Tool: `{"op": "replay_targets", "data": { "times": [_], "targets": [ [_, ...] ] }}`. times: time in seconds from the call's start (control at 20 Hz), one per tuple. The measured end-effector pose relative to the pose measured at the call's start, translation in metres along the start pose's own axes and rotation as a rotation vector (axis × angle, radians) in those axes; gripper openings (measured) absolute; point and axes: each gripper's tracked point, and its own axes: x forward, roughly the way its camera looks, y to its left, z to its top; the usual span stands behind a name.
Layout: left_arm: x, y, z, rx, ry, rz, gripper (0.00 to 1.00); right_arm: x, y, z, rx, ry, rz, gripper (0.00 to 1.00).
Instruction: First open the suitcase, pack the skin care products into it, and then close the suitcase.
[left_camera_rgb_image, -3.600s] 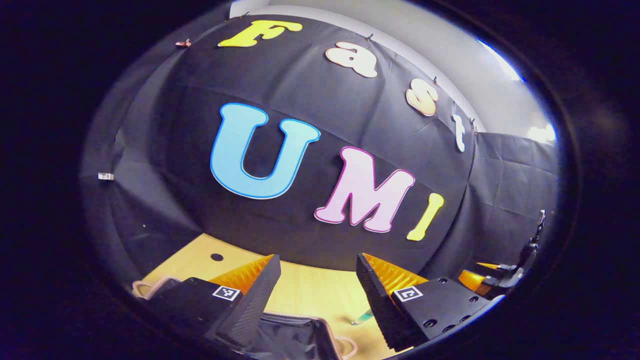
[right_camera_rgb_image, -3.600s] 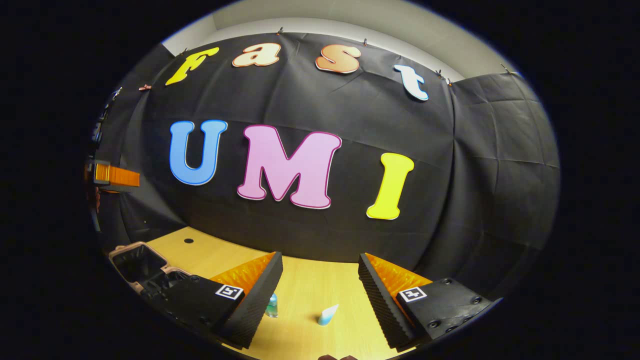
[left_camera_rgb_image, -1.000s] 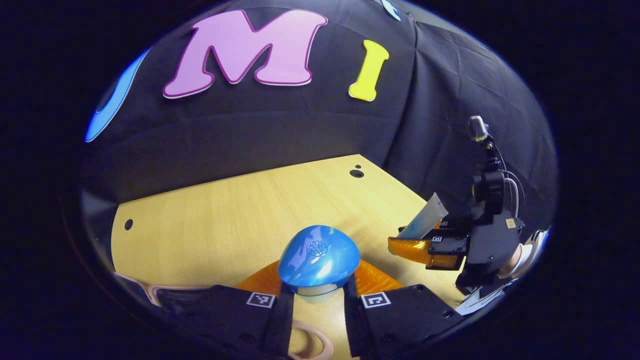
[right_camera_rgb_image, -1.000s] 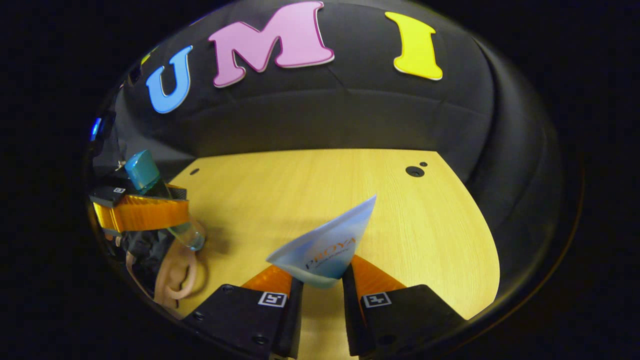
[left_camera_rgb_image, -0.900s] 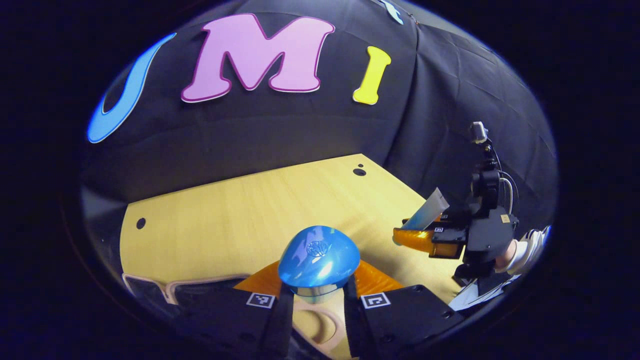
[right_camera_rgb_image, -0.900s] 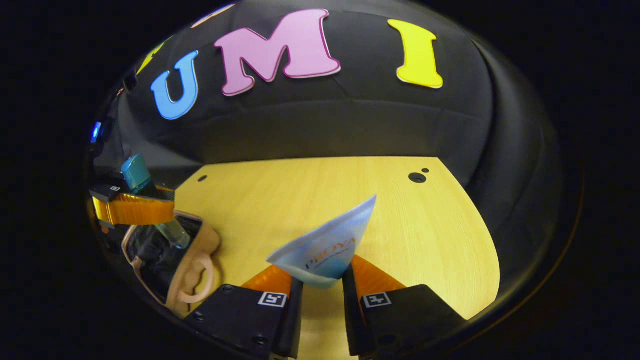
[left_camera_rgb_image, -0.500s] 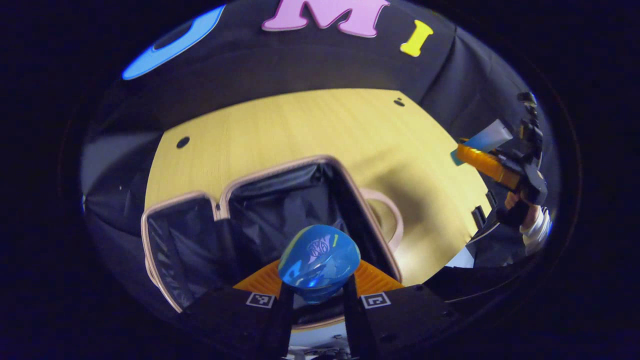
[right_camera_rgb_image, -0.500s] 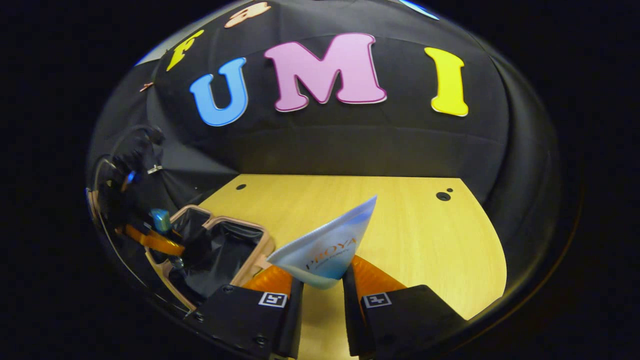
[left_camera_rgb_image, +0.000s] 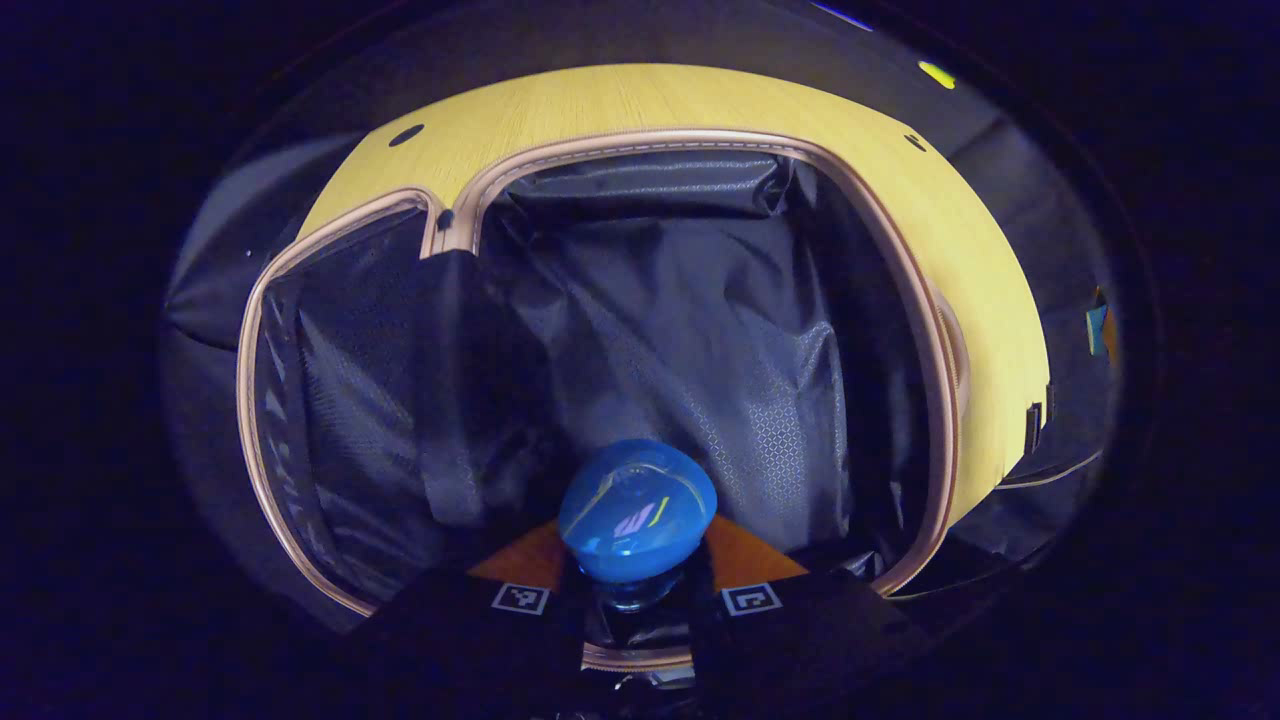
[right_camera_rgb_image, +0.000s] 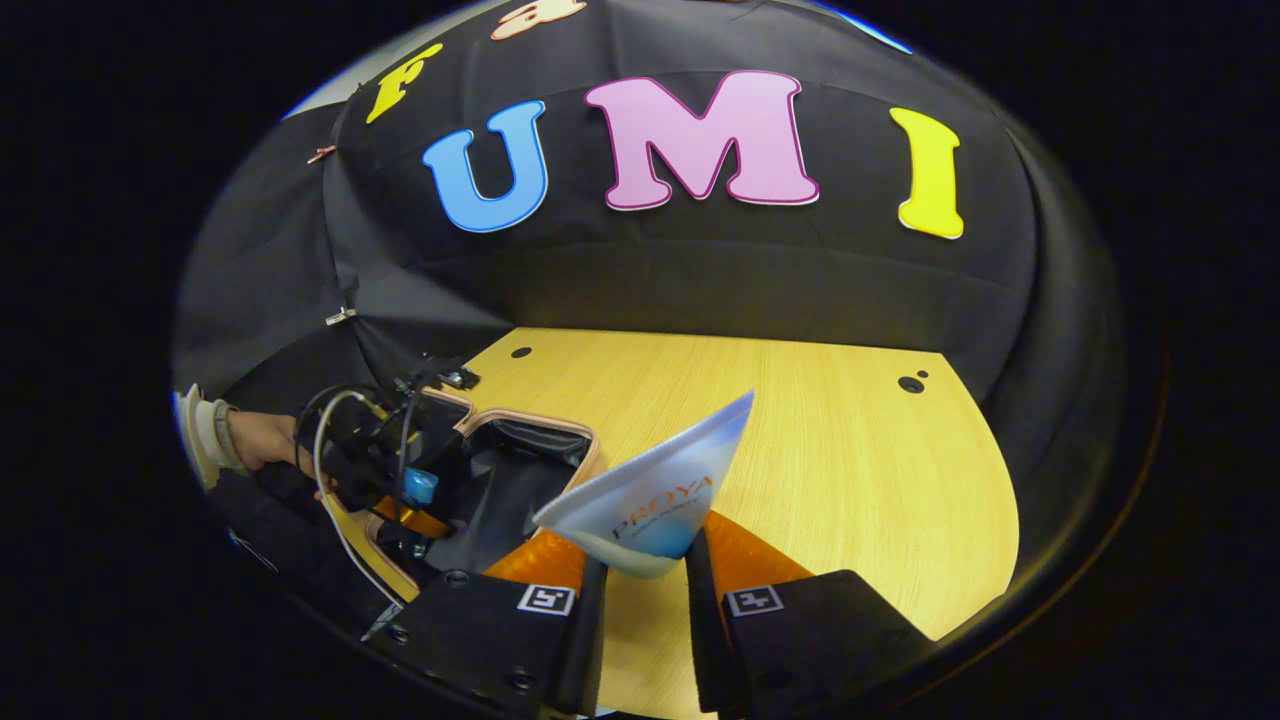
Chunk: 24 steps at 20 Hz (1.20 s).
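Observation:
In the left gripper view, my left gripper (left_camera_rgb_image: 635, 590) is shut on a bottle with a rounded blue cap (left_camera_rgb_image: 637, 510). It hangs low inside the open suitcase (left_camera_rgb_image: 900, 260), over its black lining, and the pink rim runs all around it. In the right gripper view, my right gripper (right_camera_rgb_image: 640, 590) is shut on a pale blue-and-white tube (right_camera_rgb_image: 655, 495), held above the wooden table (right_camera_rgb_image: 840, 470). That same view has the left gripper (right_camera_rgb_image: 405, 500) at far left, tipped down into the suitcase (right_camera_rgb_image: 520, 440) with the blue cap (right_camera_rgb_image: 420, 486) between its fingers.
A hand and sleeve (right_camera_rgb_image: 235, 440) hold the left gripper at the far left. The table has small round holes near its back edge (right_camera_rgb_image: 910, 383). The black cloth wall rises right behind the table.
My left gripper has tilted down and sunk into the open suitcase with the bottle. My right gripper has swung slightly and still holds the tube above the table.

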Motion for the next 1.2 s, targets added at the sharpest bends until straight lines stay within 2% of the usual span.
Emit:
{"op": "replay_targets", "data": {
  "times": [0.05, 0.1, 0.2, 0.3, 0.35, 0.4, 0.5, 0.55, 0.65, 0.7, 0.75, 0.85, 0.9, 0.95, 1.0, 1.15, 1.2],
  "targets": [
    [0.005, 0.002, -0.003, 0.000, 0.003, 0.008, 0.48, -0.001, 0.004, -0.002, -0.006, 0.009, 0.007, 0.40],
    [0.010, 0.000, -0.005, -0.008, 0.013, 0.009, 0.52, -0.002, 0.007, -0.003, -0.013, 0.019, 0.014, 0.40],
    [0.010, -0.001, -0.002, -0.008, -0.003, 0.015, 0.49, -0.003, 0.012, -0.005, -0.034, 0.033, 0.023, 0.40],
    [0.009, -0.002, 0.000, 0.004, -0.024, 0.002, 0.51, -0.001, 0.019, -0.004, -0.054, 0.036, 0.033, 0.40],
    [0.003, -0.009, 0.000, -0.007, -0.043, -0.030, 0.53, 0.001, 0.025, -0.005, -0.063, 0.039, 0.044, 0.40],
    [-0.005, -0.013, 0.000, -0.016, -0.070, -0.050, 0.66, 0.004, 0.030, -0.006, -0.066, 0.048, 0.054, 0.40],
    [-0.028, -0.014, 0.007, -0.022, -0.157, -0.068, 0.82, 0.009, 0.045, -0.009, -0.071, 0.067, 0.078, 0.40],
    [-0.043, -0.016, 0.014, -0.025, -0.220, -0.090, 0.86, 0.013, 0.055, -0.011, -0.075, 0.082, 0.094, 0.40],
    [-0.080, -0.013, 0.020, -0.039, -0.336, -0.133, 0.85, 0.023, 0.076, -0.019, -0.080, 0.122, 0.134, 0.40],
    [-0.094, -0.008, 0.020, -0.051, -0.390, -0.149, 0.91, 0.029, 0.090, -0.024, -0.070, 0.155, 0.164, 0.40],
    [-0.111, 0.000, 0.019, -0.064, -0.432, -0.156, 0.86, 0.037, 0.106, -0.033, -0.048, 0.201, 0.194, 0.40],
    [-0.139, 0.026, 0.010, -0.102, -0.500, -0.135, 0.85, 0.057, 0.134, -0.058, 0.010, 0.335, 0.232, 0.40],
    [-0.148, 0.044, 0.003, -0.127, -0.522, -0.116, 0.86, 0.068, 0.143, -0.072, 0.025, 0.410, 0.224, 0.40],
    [-0.154, 0.061, -0.006, -0.157, -0.535, -0.099, 0.86, 0.079, 0.151, -0.081, 0.031, 0.459, 0.208, 0.32],
    [-0.159, 0.078, -0.018, -0.191, -0.536, -0.080, 0.86, 0.086, 0.156, -0.090, 0.043, 0.509, 0.193, 0.40],
    [-0.156, 0.125, -0.059, -0.316, -0.532, -0.044, 0.86, 0.109, 0.179, -0.118, 0.079, 0.639, 0.149, 0.41],
    [-0.153, 0.137, -0.070, -0.352, -0.526, -0.036, 0.86, 0.110, 0.181, -0.134, 0.073, 0.718, 0.114, 0.33]
  ]
}}
